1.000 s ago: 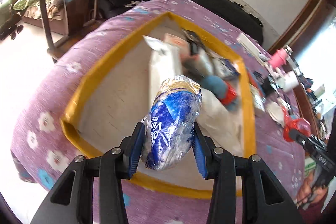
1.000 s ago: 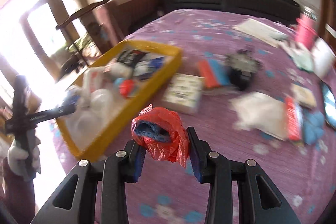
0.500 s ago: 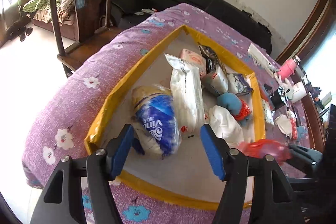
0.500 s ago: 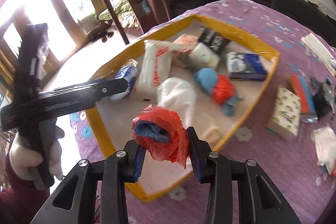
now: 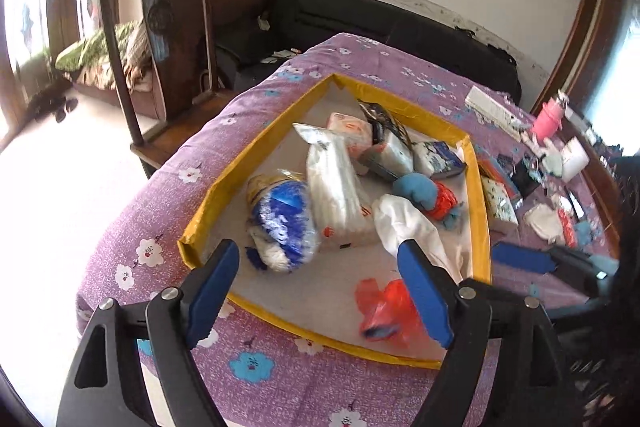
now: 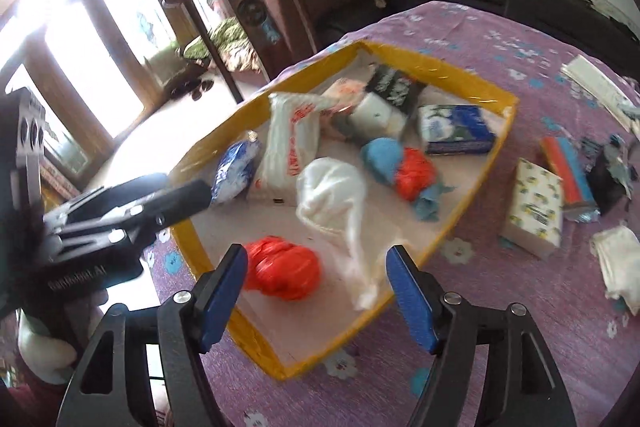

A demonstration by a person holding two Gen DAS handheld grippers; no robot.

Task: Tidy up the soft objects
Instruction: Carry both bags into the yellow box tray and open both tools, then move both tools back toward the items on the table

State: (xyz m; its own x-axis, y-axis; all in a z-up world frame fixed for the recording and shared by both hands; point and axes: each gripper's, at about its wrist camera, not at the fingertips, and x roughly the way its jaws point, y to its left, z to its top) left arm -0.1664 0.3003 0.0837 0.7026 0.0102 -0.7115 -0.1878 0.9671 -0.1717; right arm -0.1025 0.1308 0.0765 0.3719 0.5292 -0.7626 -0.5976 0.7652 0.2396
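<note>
Purple flowered cloth covers the bench (image 5: 132, 227), where a yellow-rimmed tray (image 5: 236, 163) holds a blue-and-white packet (image 5: 284, 223), a long white packet (image 5: 336, 187), a white bag (image 6: 332, 195), a blue-and-red bundle (image 6: 400, 167) and a blue tissue pack (image 6: 456, 131). At its near end lies a red bag (image 6: 280, 267), just beyond the released, empty right claw (image 6: 316, 291) and left of its middle. Over the tray's near left corner, the left claw (image 5: 320, 291) hangs spread wide, empty.

Daylight from the windows (image 6: 92, 67) blows out the left side; fisheye edges curve and darken, with slight motion blur.
</note>
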